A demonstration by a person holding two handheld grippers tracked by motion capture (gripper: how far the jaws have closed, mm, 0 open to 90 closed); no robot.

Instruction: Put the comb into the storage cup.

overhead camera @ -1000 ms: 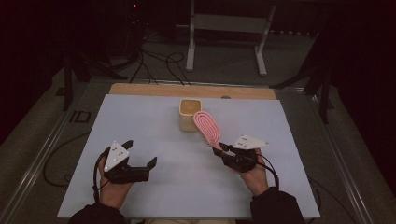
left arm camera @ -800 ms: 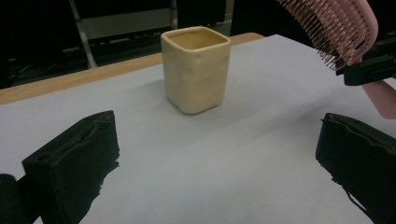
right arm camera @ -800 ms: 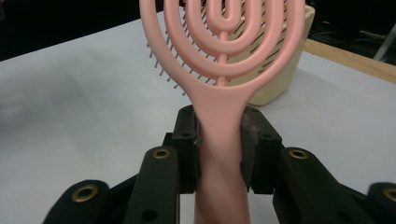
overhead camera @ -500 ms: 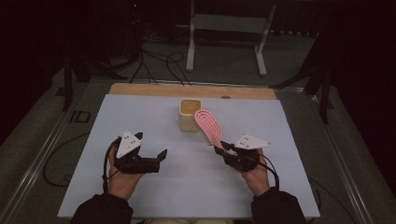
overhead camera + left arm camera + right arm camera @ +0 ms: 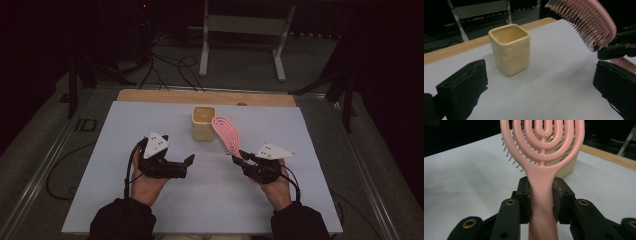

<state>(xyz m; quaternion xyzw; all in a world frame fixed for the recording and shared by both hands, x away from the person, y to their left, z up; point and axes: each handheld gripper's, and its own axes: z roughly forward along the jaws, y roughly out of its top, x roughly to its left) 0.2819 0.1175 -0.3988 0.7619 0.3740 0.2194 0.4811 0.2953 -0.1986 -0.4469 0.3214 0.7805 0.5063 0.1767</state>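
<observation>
the right gripper [image 5: 239,155] is clamping its jaws on the handle of a pink hairbrush [image 5: 226,134], holding it lifted off the worktop [image 5: 310,200], just beside the small yellow cup [image 5: 203,123] at the middle of the sheet. the step in hand looks like carrying the brush toward that cup, probably to stand it inside. the left gripper [image 5: 189,159] is hovering low with its jaws spread wide and empty, aimed at the cup from the near side, likely ready to steady it.

the brush's long axis is running from the gripper up and away toward the far edge, head leading, handle in the jaws; in the left gripper view the bristles [image 5: 584,27] are facing down toward the sheet. dropping it in handle-first would be calling for a turn-over or a regrip; head-first would only be calling for tipping the head down over the cup's mouth [image 5: 508,33].
</observation>
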